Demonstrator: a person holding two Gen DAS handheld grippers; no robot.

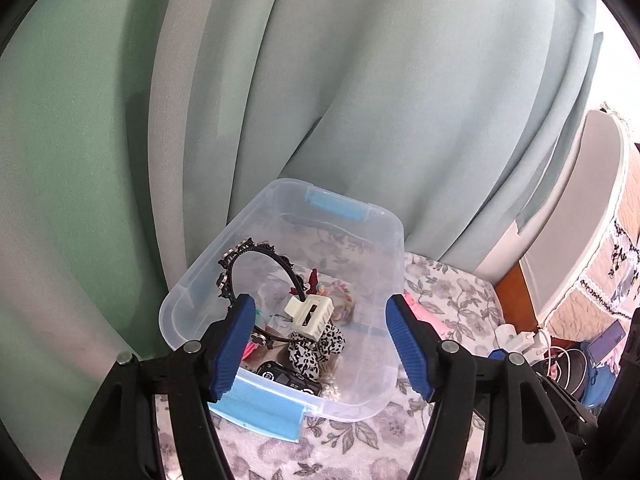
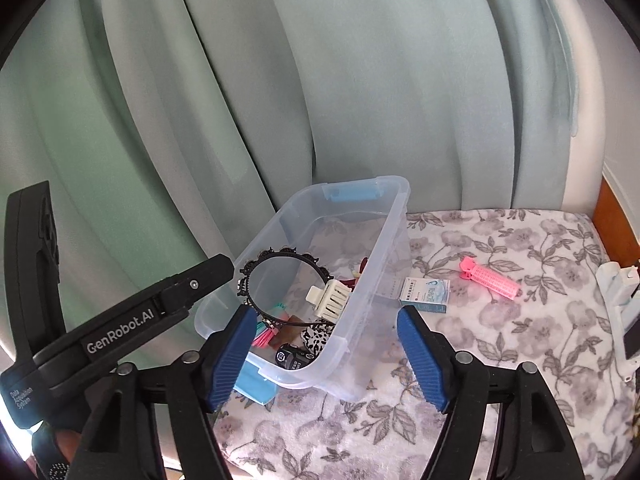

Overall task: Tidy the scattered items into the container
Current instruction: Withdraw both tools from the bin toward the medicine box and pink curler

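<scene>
A clear plastic bin [image 1: 394, 248] with blue latches sits on a floral cloth; it also shows in the right wrist view [image 2: 394, 216]. Inside lie a black headband [image 1: 256, 250], a cream claw clip [image 1: 310, 314], a spotted scrunchie [image 1: 320, 346] and other small items. My left gripper [image 1: 320, 346] is open and empty just above the bin's near end. My right gripper [image 2: 326, 350] is open and empty over the bin's near right corner. A pink hair roller [image 2: 490, 278] and a small white-blue box [image 2: 426, 294] lie on the cloth right of the bin.
Green curtains [image 2: 320, 80] hang close behind the bin. The left gripper's black body [image 2: 120, 332] sits left in the right wrist view. A white charger and cables [image 1: 520, 338] lie at the right edge, by a wooden frame [image 2: 612, 220].
</scene>
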